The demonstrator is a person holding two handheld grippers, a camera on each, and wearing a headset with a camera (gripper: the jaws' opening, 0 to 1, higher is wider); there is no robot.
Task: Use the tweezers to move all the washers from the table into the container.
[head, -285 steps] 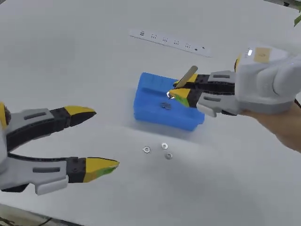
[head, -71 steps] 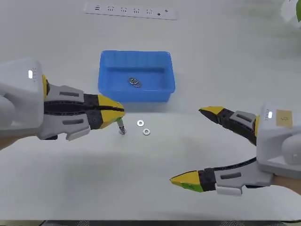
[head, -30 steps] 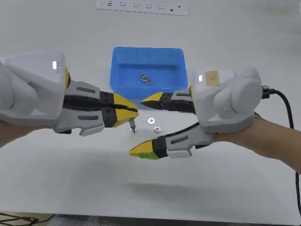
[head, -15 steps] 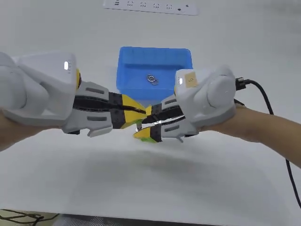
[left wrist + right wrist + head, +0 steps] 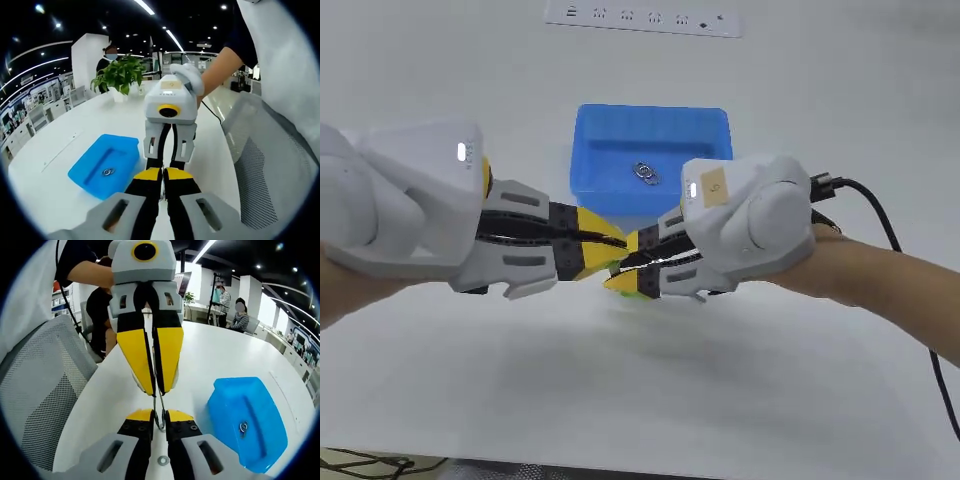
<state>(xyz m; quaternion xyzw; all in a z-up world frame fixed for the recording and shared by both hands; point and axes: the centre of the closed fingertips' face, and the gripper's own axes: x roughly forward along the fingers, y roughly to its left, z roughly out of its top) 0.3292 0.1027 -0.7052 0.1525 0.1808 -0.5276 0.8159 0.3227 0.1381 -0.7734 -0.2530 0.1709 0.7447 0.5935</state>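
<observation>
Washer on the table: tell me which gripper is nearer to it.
Right. The washer lies just under the right gripper's jaws; the left gripper sits beyond, sharing the tweezers.

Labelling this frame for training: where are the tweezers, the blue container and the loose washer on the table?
tweezers (image 5: pixel 158 403), right gripper view, thin metal legs.
blue container (image 5: pixel 605 160), head view, bare floor at left.
loose washer (image 5: pixel 163 460), right gripper view, its ring on the table.
</observation>
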